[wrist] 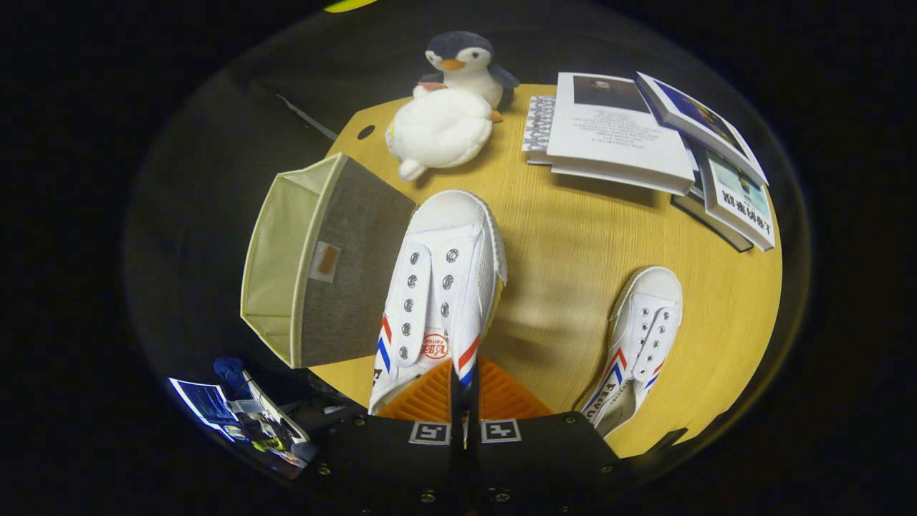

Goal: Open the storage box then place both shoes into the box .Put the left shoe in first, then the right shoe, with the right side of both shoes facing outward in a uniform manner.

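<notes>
While the jaws clench the heel of one white shoe [440, 287], lifting it above the table [573, 244], the open storage box [315, 265] stands just ahead-left for loading; the second shoe [637, 344] waits to their right.

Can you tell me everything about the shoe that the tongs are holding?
The held shoe is white canvas with a rubbery toe cap, metal eyelets without laces, red and blue stripes on both sides and a red logo on the tongue. The tongs are shut on its heel end, so it points away from them, toe toward the plush toy. It hangs over the table, right beside the open box. Whether it touches the box is unclear.
</notes>
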`<state>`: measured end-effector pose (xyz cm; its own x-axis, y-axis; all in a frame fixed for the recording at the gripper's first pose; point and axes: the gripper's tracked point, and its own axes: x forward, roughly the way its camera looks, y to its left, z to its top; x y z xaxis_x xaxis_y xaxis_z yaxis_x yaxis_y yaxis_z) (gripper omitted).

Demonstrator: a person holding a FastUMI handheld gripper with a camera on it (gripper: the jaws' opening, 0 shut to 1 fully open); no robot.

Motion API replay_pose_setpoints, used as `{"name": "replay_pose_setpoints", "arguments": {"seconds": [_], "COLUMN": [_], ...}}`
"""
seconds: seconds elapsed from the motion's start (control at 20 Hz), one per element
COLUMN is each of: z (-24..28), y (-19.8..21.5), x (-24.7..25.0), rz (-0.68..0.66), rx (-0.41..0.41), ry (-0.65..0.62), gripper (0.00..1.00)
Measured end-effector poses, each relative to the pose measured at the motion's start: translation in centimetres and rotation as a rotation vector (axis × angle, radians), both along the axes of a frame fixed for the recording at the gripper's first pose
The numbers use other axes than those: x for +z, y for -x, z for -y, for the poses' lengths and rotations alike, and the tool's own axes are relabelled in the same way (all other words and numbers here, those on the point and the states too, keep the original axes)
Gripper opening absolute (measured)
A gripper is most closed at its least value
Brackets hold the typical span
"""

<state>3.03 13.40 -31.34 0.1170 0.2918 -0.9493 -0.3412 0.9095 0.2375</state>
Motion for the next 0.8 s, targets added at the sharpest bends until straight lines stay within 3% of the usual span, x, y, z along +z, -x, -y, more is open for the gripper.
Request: {"name": "replay_pose_setpoints", "arguments": {"seconds": [0.4,0.8], "z": [-7.3,-16.6], "y": [-0.8,-0.6], "x": [7.4,6.5], "rz": [0.082,0.062], "rx": [0.102,0.222], "ry": [-0.111,-0.114], "gripper": [0.01,0.01]}}
